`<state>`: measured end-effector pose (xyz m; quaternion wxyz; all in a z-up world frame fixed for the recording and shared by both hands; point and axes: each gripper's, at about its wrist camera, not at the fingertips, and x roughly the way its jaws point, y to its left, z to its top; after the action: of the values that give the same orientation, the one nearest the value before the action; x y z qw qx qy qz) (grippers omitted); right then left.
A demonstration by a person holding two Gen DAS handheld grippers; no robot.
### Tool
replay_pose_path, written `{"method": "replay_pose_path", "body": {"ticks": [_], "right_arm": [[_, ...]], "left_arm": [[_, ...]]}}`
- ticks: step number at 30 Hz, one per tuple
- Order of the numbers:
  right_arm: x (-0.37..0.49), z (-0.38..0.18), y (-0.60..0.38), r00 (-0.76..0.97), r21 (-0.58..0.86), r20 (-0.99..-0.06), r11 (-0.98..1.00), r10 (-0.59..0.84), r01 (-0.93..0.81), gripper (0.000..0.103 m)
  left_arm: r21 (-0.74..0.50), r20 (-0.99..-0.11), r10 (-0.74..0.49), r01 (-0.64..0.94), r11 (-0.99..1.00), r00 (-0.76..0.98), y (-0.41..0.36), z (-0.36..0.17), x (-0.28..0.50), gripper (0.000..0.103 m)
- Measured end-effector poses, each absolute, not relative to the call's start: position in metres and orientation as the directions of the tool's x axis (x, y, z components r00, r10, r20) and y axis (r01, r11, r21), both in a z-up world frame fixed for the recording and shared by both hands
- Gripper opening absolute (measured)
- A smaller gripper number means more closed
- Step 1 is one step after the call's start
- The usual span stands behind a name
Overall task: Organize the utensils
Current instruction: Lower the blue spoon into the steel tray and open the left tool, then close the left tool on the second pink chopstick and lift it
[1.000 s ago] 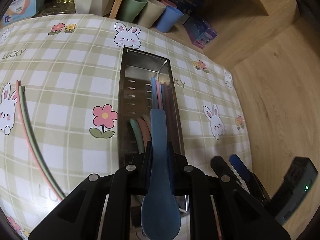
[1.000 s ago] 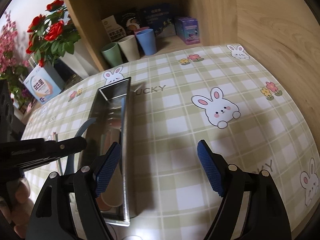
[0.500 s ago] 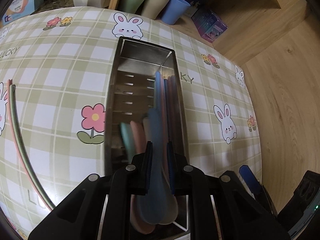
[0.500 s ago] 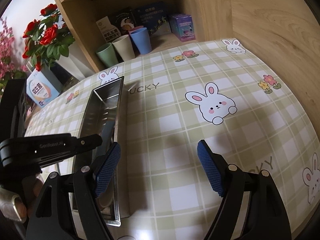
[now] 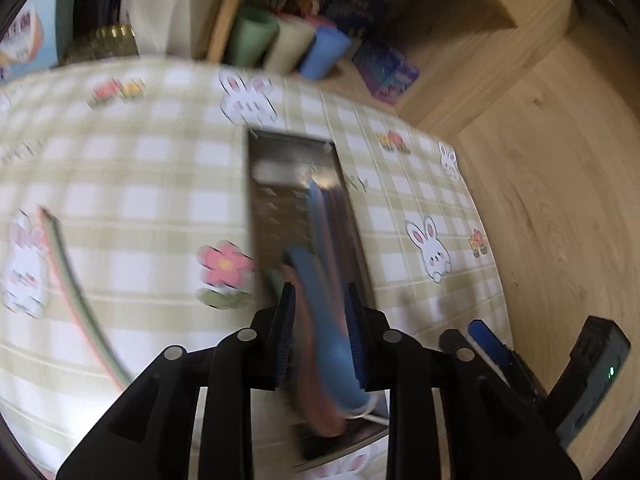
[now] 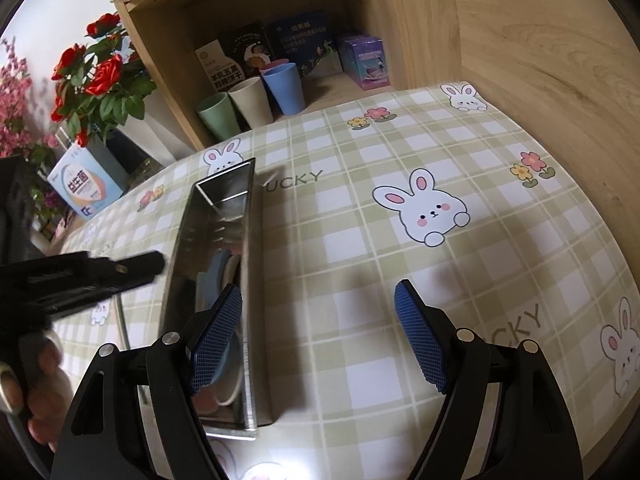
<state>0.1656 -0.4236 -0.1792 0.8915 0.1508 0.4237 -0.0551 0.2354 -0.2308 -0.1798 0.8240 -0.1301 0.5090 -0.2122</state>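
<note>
My left gripper fingers are opening around the blue spoon, seemingly released, lengthwise in the steel tray. My right gripper waits wide, empty

The tabletop is being viewed steeply downward at close range from each hand-held gripper. The metal tray and shelf cups are being shared by both views.

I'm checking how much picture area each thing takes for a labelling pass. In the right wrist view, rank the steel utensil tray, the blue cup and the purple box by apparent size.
1. Steel utensil tray, by far the largest.
2 and 3. Blue cup and purple box look alike in size, so I won't rank them; the box stands deeper in the shelf.
</note>
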Motion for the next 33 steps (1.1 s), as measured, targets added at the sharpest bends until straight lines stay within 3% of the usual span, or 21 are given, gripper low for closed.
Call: {"method": "replay_pose_path", "body": {"ticks": [4,13,21,33], "right_arm": [[0.166,-0.176,-0.407,0.647,0.228,-0.762,0.951,0.041,0.208,0.083],[0.176,-0.181,-0.373,0.637,0.234,-0.766,0.959,0.079,0.162,0.083],[0.176,-0.180,-0.371,0.635,0.226,-0.770,0.960,0.070,0.167,0.083],[0.178,-0.185,-0.371,0.622,0.227,-0.780,0.958,0.072,0.174,0.083]], "left_arm": [[-0.371,-0.784,-0.427,0.211,0.904,0.451,-0.187,-0.170,0.232,0.026],[-0.308,-0.843,-0.283,0.021,0.951,0.457,-0.088,-0.205,0.233,0.027],[-0.180,-0.881,-0.180,0.042,0.983,0.438,-0.092,-0.239,0.226,0.028],[-0.091,-0.878,-0.114,0.070,0.993,0.466,-0.106,-0.245,0.227,0.046]]}}
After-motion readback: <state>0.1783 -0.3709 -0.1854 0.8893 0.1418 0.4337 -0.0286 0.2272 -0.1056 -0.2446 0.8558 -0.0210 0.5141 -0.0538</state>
